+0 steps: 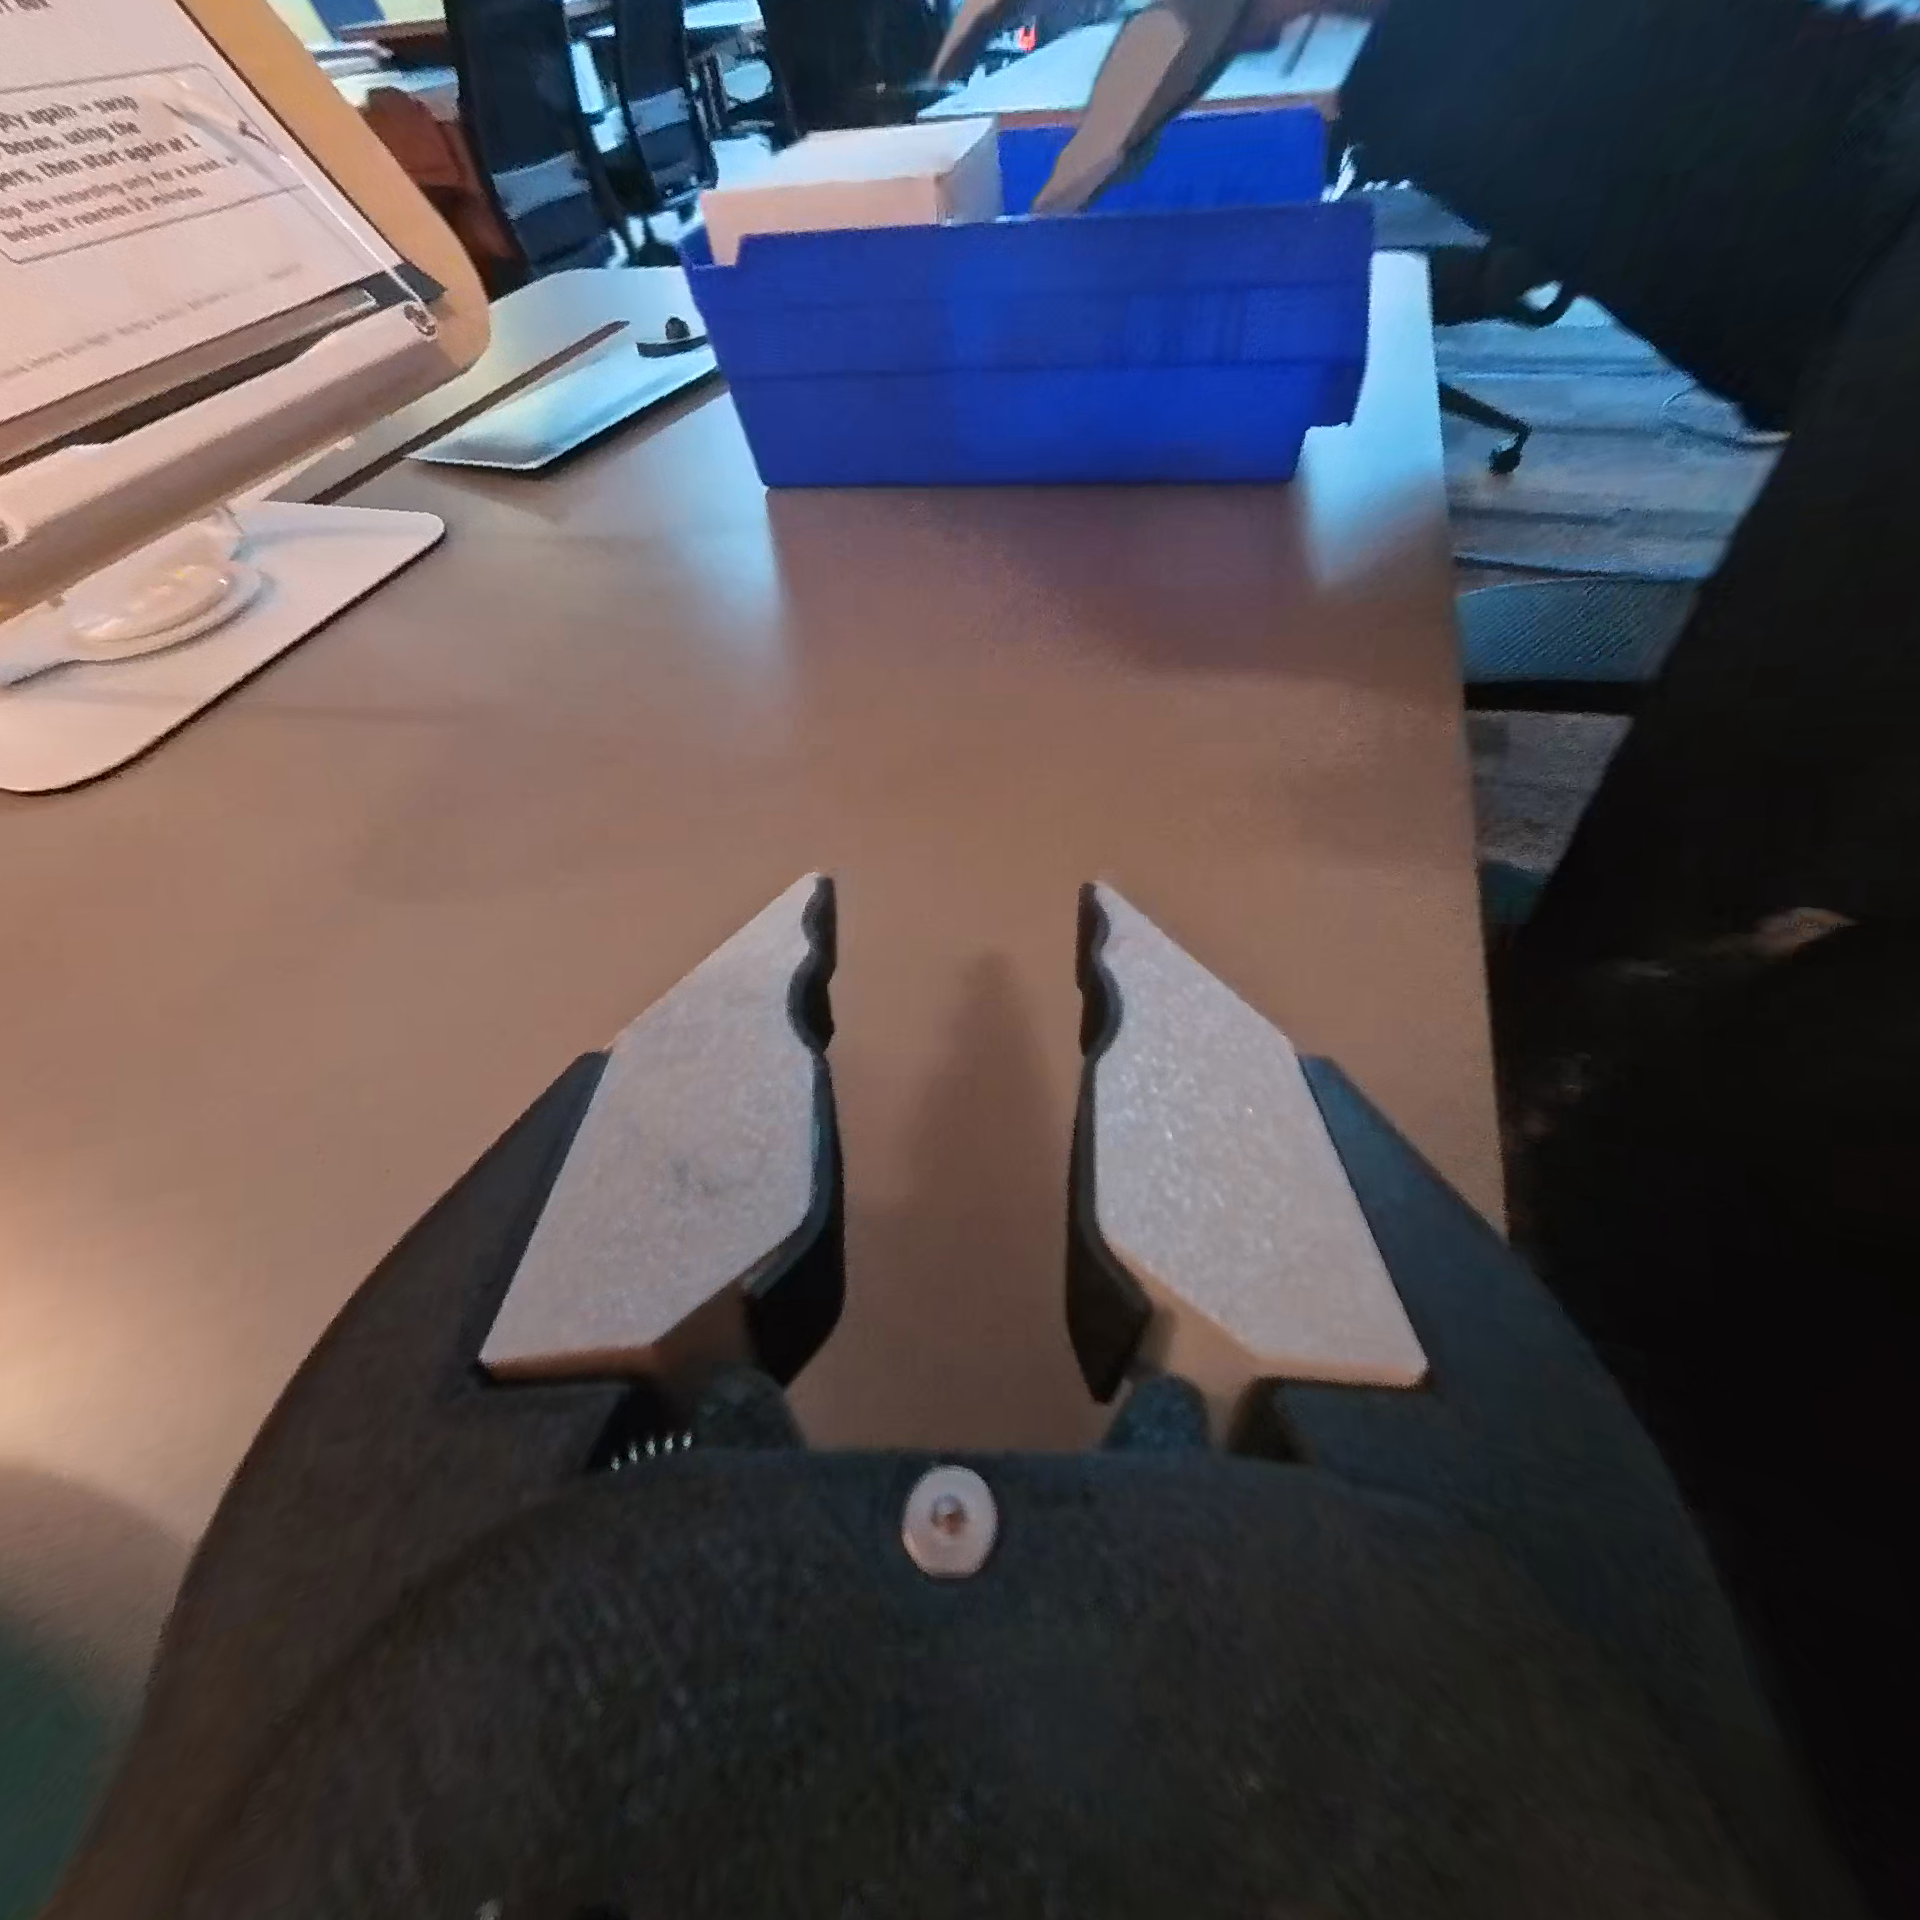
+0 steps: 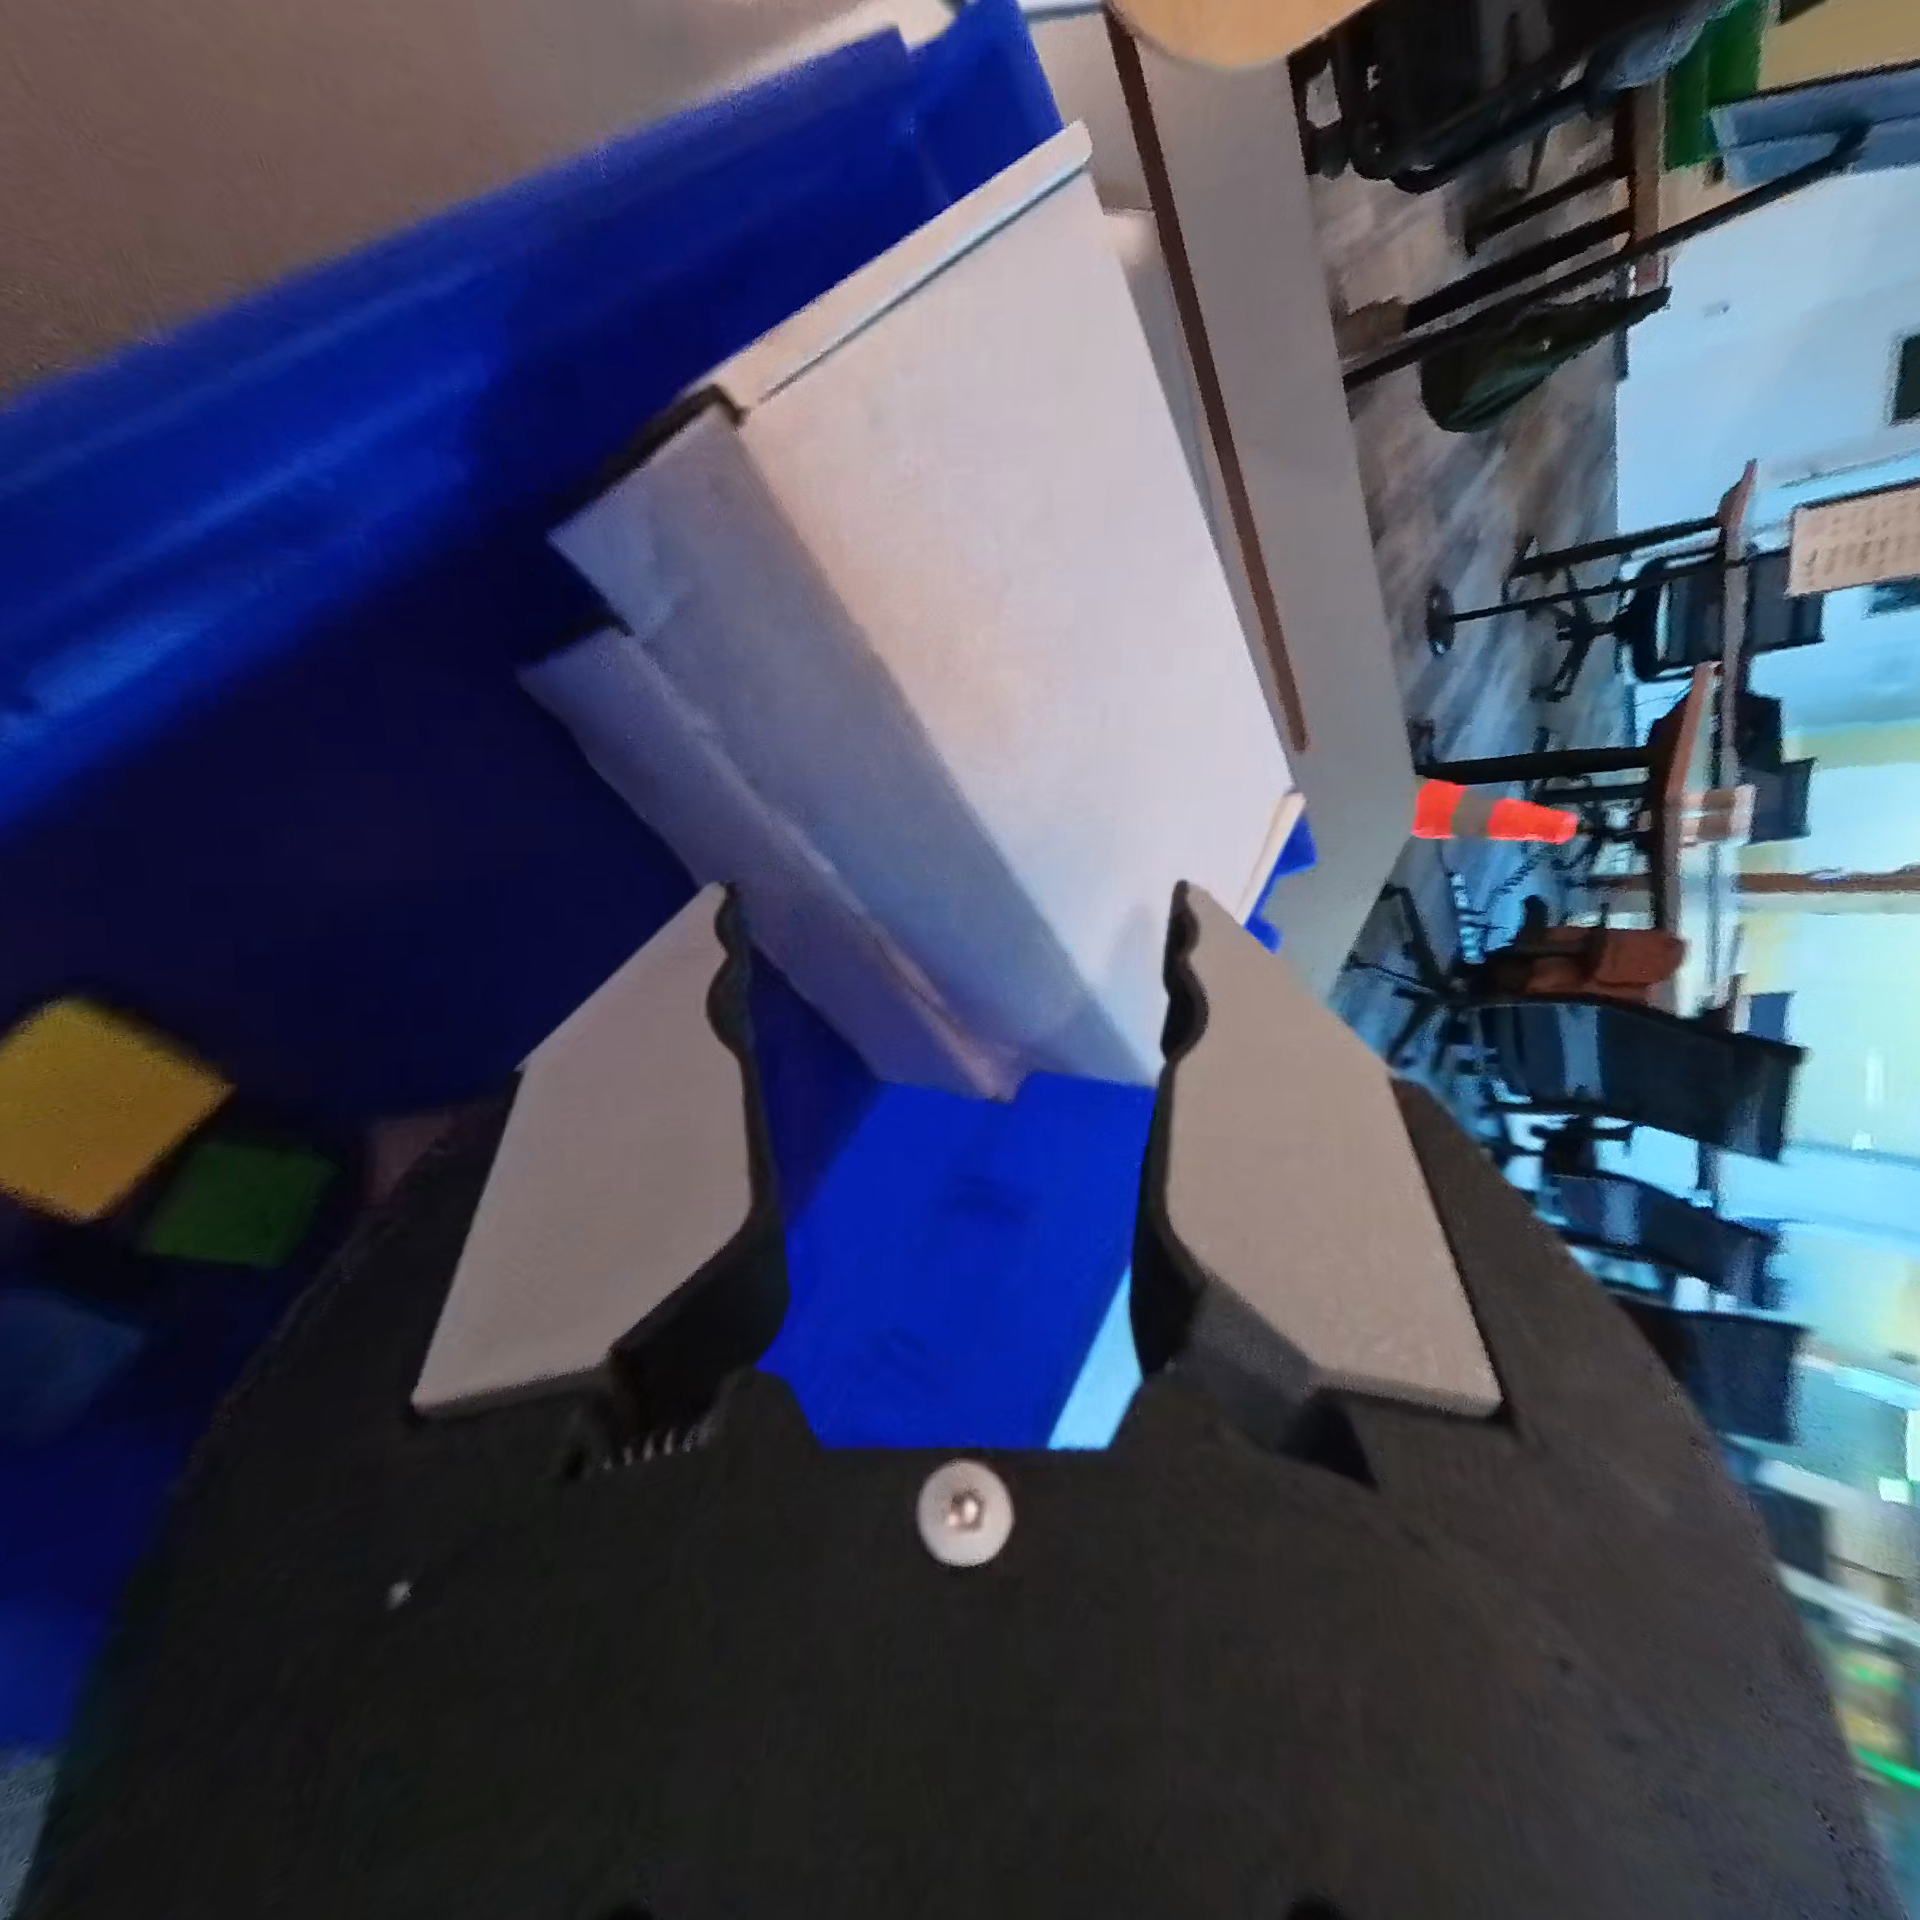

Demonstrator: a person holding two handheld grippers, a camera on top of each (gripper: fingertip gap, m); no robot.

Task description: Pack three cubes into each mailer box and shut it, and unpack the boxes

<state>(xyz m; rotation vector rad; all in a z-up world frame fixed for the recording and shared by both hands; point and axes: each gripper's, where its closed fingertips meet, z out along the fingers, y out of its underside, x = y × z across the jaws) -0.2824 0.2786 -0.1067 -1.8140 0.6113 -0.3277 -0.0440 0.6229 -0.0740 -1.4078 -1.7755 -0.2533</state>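
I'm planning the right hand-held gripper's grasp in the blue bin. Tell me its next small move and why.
Probably ease the right hand-held gripper forward a little, then close on the white mailer box. Its jaws are open and empty, the box's near end sits just beyond the fingertips inside the blue bin, and nothing is gripped yet. The left hand-held gripper hovers open over the bare table.

Printed lines of text show on the tilted white instruction sheet (image 1: 156, 197) at far left, and a blurred paper sign (image 2: 1855, 545) stands far right.
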